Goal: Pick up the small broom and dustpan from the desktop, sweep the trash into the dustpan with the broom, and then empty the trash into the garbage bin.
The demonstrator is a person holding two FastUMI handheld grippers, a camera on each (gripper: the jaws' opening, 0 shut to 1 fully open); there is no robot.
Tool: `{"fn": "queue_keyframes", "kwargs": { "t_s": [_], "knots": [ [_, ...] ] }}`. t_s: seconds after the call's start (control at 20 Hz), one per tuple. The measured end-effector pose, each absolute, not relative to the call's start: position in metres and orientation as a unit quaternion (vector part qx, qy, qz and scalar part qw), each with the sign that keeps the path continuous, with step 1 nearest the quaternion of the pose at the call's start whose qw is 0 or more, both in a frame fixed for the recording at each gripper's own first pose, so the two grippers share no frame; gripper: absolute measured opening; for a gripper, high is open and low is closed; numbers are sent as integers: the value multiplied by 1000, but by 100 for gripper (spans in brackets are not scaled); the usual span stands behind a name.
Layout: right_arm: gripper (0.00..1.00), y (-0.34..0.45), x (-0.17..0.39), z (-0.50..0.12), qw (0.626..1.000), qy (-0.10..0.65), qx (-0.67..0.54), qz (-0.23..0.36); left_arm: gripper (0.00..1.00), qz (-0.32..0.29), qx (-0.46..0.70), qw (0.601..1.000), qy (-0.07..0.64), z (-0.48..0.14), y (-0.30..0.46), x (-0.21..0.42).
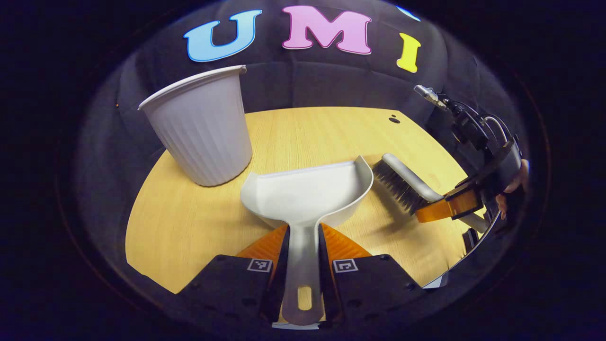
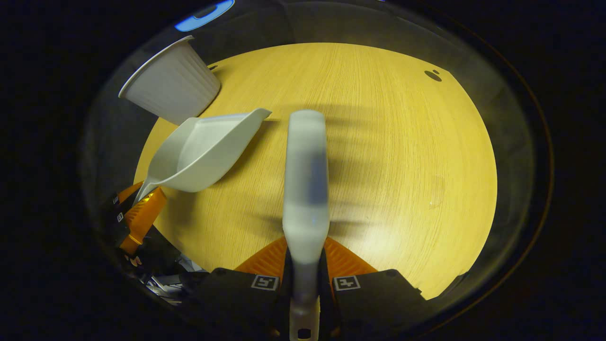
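My left gripper [image 1: 303,237] is shut on the handle of the white dustpan [image 1: 307,194], whose scoop looks empty and points toward the far side of the wooden desktop [image 1: 303,132]. To its right lies the small broom [image 1: 407,182] with dark bristles, held by my right gripper [image 1: 450,206] and a hand. In the right gripper view my right gripper [image 2: 305,258] is shut on the broom handle [image 2: 307,189], the broom reaching forward over the desktop [image 2: 402,142]. The dustpan [image 2: 203,149] and my left gripper [image 2: 139,213] sit at the left there. I see no trash on the desktop.
A white ribbed garbage bin [image 1: 203,128] stands on the desktop's far left corner, just beyond the dustpan; it is the bin [image 2: 170,85] at the upper left of the right gripper view. A small dark spot [image 1: 394,119] marks the far right of the wood.
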State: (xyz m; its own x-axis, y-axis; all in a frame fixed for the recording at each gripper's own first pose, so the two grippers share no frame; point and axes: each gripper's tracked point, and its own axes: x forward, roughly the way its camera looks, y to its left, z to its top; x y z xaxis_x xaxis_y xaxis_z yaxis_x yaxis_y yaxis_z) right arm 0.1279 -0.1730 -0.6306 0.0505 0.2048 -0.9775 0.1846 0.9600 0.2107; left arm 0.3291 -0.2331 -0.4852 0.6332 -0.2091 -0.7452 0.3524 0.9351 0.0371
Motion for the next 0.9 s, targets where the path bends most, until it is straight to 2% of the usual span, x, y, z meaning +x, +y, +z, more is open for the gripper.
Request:
{"fn": "queue_keyframes", "kwargs": {
  "t_s": [0.1, 0.2, 0.25, 0.3, 0.4, 0.45, 0.6, 0.65, 0.7, 0.8, 0.85, 0.9],
  "knots": [
    [24, -173, 129, -639, 704, 696, 139, 7, 32, -155, 104, 899, 397, -491, -235, 329],
    [28, -170, 128, -646, 698, 704, 132, 7, 30, -151, 121, 893, 405, -498, -237, 328],
    [24, -169, 128, -649, 692, 709, 134, 5, 30, -149, 122, 890, 413, -500, -237, 327],
    [28, -167, 128, -650, 687, 713, 141, 5, 30, -145, 118, 887, 422, -504, -238, 327],
    [24, -165, 128, -653, 675, 723, 150, 9, 30, -135, 105, 867, 468, -518, -239, 321],
    [28, -166, 130, -656, 673, 724, 148, 11, 31, -128, 96, 856, 491, -522, -238, 316],
    [24, -163, 127, -655, 671, 726, 150, 15, 31, -125, 64, 848, 511, -522, -242, 314],
    [30, -163, 129, -655, 671, 725, 154, 14, 31, -127, 63, 846, 515, -521, -244, 313],
    [26, -163, 130, -655, 673, 724, 153, 10, 32, -126, 65, 844, 517, -523, -245, 313],
    [36, -162, 131, -650, 674, 720, 166, 4, 31, -133, 67, 843, 516, -524, -249, 314],
    [40, -161, 133, -649, 674, 719, 172, 4, 42, -134, 64, 842, 518, -523, -252, 315],
    [40, -161, 134, -648, 675, 717, 177, 4, 57, -133, 59, 843, 517, -523, -253, 317]
  ]
}}
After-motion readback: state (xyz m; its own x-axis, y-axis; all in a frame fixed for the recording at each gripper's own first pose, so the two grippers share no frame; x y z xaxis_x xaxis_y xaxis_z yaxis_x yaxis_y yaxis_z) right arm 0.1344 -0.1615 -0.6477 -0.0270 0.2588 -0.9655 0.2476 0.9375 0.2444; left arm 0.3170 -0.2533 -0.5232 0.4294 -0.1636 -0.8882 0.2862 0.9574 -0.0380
